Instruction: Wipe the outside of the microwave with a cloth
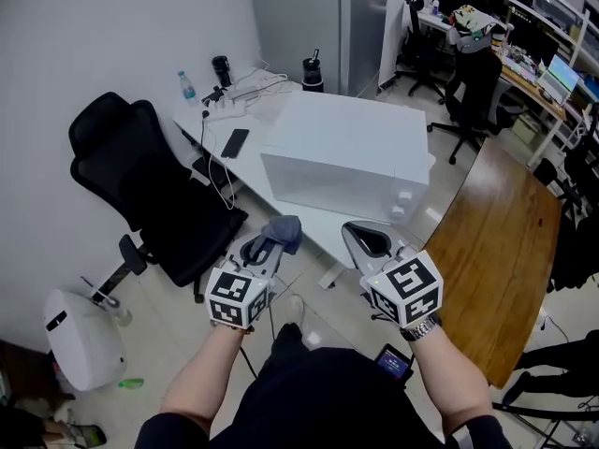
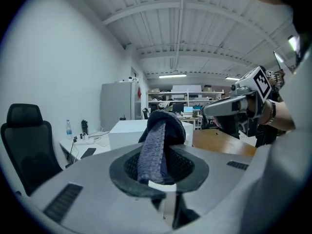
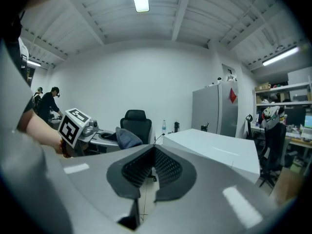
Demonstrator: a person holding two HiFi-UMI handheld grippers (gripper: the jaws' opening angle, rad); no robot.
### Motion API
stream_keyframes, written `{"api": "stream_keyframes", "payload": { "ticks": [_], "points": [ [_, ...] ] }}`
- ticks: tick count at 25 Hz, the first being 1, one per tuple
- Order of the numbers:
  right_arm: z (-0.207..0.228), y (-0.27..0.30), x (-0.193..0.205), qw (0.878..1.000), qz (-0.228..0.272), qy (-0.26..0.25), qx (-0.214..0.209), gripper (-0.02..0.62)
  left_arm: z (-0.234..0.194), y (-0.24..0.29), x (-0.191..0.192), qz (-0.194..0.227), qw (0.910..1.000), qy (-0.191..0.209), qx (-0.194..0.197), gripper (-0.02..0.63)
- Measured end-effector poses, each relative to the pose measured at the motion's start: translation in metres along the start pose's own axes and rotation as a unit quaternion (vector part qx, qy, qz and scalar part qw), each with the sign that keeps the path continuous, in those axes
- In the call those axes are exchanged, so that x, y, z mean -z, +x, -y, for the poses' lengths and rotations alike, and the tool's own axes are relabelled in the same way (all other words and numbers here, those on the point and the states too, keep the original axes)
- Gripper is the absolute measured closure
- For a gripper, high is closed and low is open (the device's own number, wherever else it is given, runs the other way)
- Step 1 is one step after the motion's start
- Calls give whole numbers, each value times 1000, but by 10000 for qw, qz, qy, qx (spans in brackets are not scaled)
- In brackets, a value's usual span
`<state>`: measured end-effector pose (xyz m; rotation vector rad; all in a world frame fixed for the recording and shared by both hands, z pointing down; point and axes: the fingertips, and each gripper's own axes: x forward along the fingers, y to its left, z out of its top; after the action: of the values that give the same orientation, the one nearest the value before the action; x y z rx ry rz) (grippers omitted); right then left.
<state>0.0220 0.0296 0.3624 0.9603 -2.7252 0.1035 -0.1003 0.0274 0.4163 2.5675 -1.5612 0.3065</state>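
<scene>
The white microwave [image 1: 346, 152] stands on a white table [image 1: 281, 101], its front facing me. My left gripper [image 1: 270, 243] hangs in the air just short of the table's near edge, shut on a blue-grey cloth [image 1: 284, 233]. In the left gripper view the cloth [image 2: 157, 143] sticks up from between the pads, in front of the microwave [image 2: 127, 130]. My right gripper [image 1: 369, 240] is level with the left one, below the microwave's right front corner, shut and empty. In the right gripper view its pads [image 3: 168, 167] meet, with the microwave [image 3: 214, 147] ahead on the right.
A black office chair [image 1: 140, 185] stands left of the table. On the table lie a phone [image 1: 235, 142], cables, a water bottle [image 1: 187, 87] and a black cup [image 1: 312, 75]. A wooden table [image 1: 496, 251] is at the right. A white appliance [image 1: 80, 335] sits on the floor at the left.
</scene>
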Motion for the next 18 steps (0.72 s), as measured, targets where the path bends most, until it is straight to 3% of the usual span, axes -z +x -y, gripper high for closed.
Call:
{"api": "stream_keyframes", "payload": {
  "ticks": [10,18],
  "points": [
    [47,95,-35,9993,226,8,314,594,-120,55,32,-295,9979,-320,-490,531],
    [82,176,-60,9981,217,80,569,594,-193,106,52,-545,9965,-472,-424,531]
  ]
}}
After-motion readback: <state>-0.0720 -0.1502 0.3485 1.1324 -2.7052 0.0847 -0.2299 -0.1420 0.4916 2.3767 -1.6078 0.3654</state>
